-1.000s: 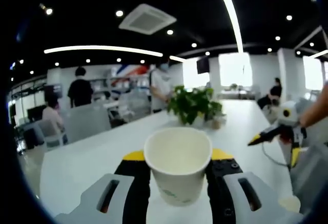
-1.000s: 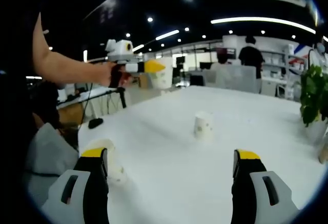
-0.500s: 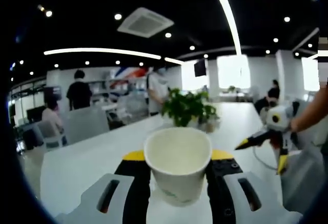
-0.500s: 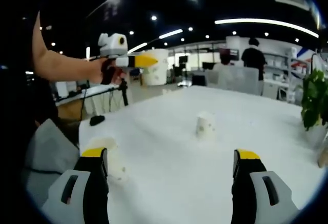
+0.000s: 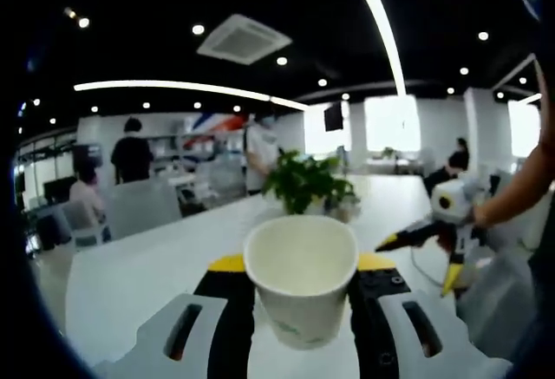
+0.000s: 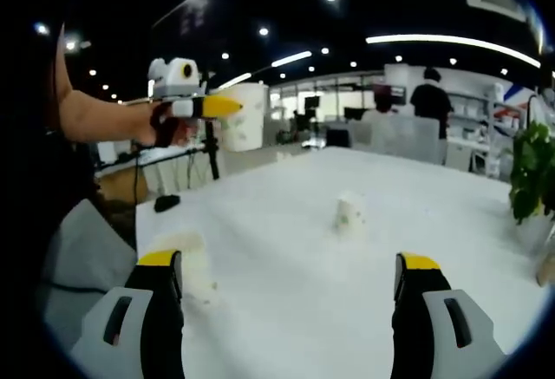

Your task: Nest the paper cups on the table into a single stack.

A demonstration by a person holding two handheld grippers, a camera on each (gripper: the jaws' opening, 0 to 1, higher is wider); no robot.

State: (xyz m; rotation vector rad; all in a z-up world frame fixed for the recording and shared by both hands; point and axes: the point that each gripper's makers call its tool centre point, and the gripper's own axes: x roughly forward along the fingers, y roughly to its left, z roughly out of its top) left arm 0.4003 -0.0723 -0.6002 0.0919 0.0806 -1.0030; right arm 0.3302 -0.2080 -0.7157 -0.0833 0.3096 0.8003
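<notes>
A white paper cup [image 5: 301,279] stands upright, mouth up, between the yellow-tipped jaws of my left gripper [image 5: 301,268], which is shut on it above the table. In the right gripper view the left gripper [image 6: 227,108] hovers at the upper left with that cup [image 6: 244,119] in it. My right gripper [image 6: 289,266] is open over the white table [image 6: 286,310], with nothing between its fingers. An upside-down cup [image 6: 349,216] sits ahead of it mid-table. Another cup [image 6: 189,264] lies by its left jaw near the table edge. The right gripper [image 5: 418,262] shows at the right of the left gripper view.
A potted green plant [image 5: 303,184] stands further along the table, seen also as the plant [image 6: 531,171] at the right edge. A black cable and small dark object [image 6: 166,203] lie on a side desk. People and chairs fill the office behind.
In the right gripper view the left gripper with its cup has drifted left. In the left gripper view the right gripper has shifted left and lower. The cups on the table have stayed put.
</notes>
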